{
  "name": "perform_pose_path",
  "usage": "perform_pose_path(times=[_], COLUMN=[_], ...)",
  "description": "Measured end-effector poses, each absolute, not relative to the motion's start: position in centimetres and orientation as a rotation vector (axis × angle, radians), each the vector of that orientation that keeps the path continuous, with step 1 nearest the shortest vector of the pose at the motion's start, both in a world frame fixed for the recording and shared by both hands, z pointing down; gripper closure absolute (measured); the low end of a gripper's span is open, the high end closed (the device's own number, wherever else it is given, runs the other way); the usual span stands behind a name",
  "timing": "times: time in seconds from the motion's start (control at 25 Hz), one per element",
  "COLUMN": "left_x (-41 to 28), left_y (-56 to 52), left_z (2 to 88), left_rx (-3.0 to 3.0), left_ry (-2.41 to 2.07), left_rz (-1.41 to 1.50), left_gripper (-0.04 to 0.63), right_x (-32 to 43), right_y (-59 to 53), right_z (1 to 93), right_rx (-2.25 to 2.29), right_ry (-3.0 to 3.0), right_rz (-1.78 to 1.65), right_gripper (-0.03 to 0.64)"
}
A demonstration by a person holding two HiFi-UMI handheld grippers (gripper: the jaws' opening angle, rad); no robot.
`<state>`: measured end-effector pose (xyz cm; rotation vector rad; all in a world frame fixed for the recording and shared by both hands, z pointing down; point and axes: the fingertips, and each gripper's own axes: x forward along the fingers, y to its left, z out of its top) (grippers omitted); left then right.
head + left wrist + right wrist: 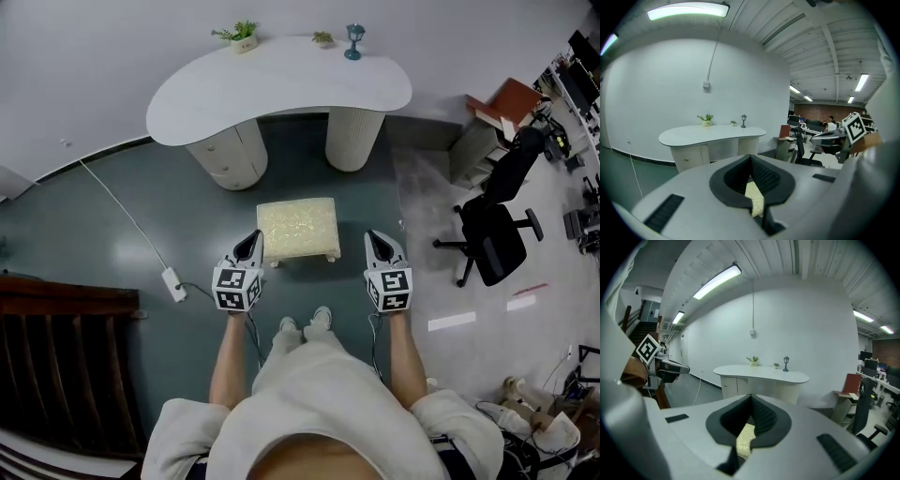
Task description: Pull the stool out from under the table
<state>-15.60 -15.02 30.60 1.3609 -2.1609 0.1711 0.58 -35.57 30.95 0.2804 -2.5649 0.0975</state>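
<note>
Before table [281, 89], stool [298, 228] long axis L-R

The stool [298, 228] has a cream seat of nubby, rough-looking cloth. The table [281, 89] has a smooth, matt white top over 2 cream pedestals that look finely ribbed. The floor [75, 234] is glossy teal and mirrors the lights. The left gripper [251, 241] and right gripper [377, 240] have matt grey plastic shells, and their pads [765, 176] are black and ribbed, seemingly rubber.
</note>
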Motion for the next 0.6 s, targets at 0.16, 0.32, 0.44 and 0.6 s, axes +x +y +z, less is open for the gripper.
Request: perform_pose_path(times=[0.16,0.32,0.44,0.6], left_x=[-15.4,-15.0,-14.5,-14.0], left_y=[-15.1,-14.6,-14.6,-14.4], left_z=[28.0,26.2,25.3,24.8], left_rx=[1.366,1.378,1.384,1.388], left_ry=[-2.184,-2.201,-2.210,-2.218], left_rz=[0.173,0.177,0.177,0.184], left_gripper=[0.584,0.584,0.584,0.584], right_x=[1.7,3.1,4.1,5.1], right_y=[-36.1,-35.4,-34.9,-34.5], right_z=[28.4,26.9,26.3,25.9], right_rx=[0.305,0.311,0.307,0.330], right_ry=[-2.576,-2.579,-2.575,-2.583], right_rz=[0.090,0.078,0.070,0.091], right_gripper=[0.621,0.621,0.621,0.621])
